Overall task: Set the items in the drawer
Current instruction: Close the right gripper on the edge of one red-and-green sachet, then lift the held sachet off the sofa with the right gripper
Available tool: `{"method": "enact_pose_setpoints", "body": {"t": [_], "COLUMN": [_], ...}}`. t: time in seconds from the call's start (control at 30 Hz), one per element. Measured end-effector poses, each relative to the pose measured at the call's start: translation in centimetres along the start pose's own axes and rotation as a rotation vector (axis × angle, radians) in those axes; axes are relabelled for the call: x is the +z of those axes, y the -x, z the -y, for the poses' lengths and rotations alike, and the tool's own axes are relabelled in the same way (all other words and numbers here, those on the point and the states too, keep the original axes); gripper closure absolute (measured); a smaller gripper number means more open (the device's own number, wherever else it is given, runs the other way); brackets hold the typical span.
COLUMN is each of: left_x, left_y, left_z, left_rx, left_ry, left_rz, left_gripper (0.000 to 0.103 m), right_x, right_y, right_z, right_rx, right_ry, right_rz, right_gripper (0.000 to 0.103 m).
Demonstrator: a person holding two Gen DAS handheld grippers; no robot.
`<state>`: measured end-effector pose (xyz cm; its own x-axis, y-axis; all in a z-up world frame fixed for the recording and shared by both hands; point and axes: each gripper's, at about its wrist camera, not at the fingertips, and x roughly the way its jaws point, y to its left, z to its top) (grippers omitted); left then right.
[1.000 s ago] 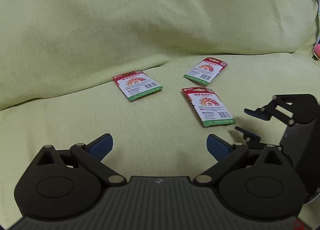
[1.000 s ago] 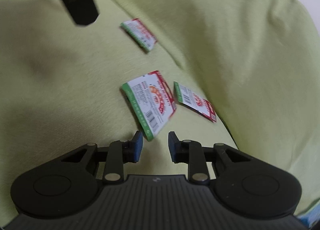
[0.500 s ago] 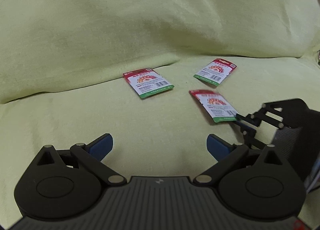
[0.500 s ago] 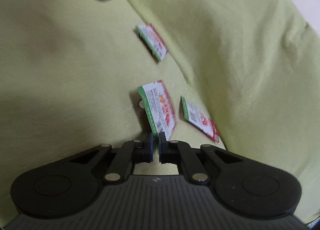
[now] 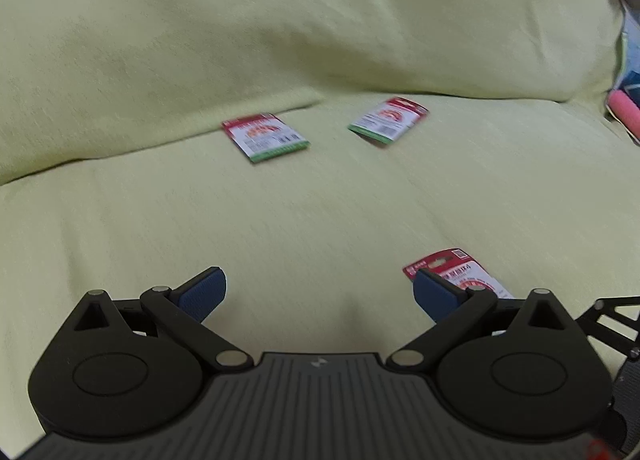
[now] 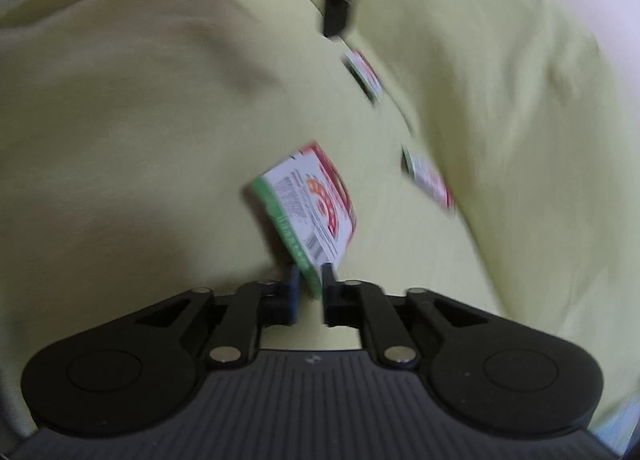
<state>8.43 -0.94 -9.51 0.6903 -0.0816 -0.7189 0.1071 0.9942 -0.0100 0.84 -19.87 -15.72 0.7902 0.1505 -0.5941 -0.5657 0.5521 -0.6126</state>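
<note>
Red, white and green packets (image 5: 265, 135) (blue-padded fingers (image 5: 202, 294)) on yellow-green cloth (image 5: 320, 219).

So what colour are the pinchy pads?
Dark blue pads, clearest in the left wrist view.

Two packets (image 5: 266, 135) (image 5: 388, 117) lie side by side on the sofa seat (image 5: 320, 211), at the backrest (image 5: 280, 19); a third packet (image 6: 310, 207) sits in the right tongs (image 6: 308, 286).

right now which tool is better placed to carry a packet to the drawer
Right. The right tool is shut on a packet, lifted off the yellow cover. The left tool is open and empty.
</note>
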Motion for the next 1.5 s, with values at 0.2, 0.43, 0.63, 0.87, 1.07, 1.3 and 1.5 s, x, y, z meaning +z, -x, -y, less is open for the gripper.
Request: {"method": "enact_pose_setpoints", "body": {"t": [0.2,0.43,0.63,0.87,1.07,1.3,1.5], "left_x": [-0.8,-0.7,-0.6,-0.9,-1.0,-1.2,-1.3], "left_y": [0.9,1.2,0.8,0.8,1.0,1.6,2.9], "left_z": [0.9,1.2,1.4,1.8,1.5,1.9,3.6], "left_rx": [-0.017,-0.016,-0.025,-0.035,-0.025,-0.045,-0.079], "left_ry": [0.01,-0.001,-0.011,-0.021,-0.014,-0.03,-0.057], "left_rz": [-0.024,-0.019,-0.019,-0.029,-0.035,-0.026,-0.013], "left_gripper": [0.002,0.002,0.002,0.002,0.002,0.003,0.003], "right_x": [-2.7,-10.1,-9.6,-9.2,-9.4,-10.8,-11.6], "right_y": [3.0,1.5,0.2,-0.4,0.0,2.6,4.3], "right_z": [5.3,4.6,3.5,2.8,5.4,6.4,6.6], "right_rx": [0.252,0.392,0.347,0.347,0.363,0.384,0.363], "right_ry": [-0.927,-1.974,-2.121,-2.162,-2.127,-2.123,-2.133], "right_rz": [-0.052,-0.01,0.019,0.029,0.132,0.15,0.128], "right_gripper": [0.068,0.063,0.063,0.091,0.097,0.098,0.098]}}
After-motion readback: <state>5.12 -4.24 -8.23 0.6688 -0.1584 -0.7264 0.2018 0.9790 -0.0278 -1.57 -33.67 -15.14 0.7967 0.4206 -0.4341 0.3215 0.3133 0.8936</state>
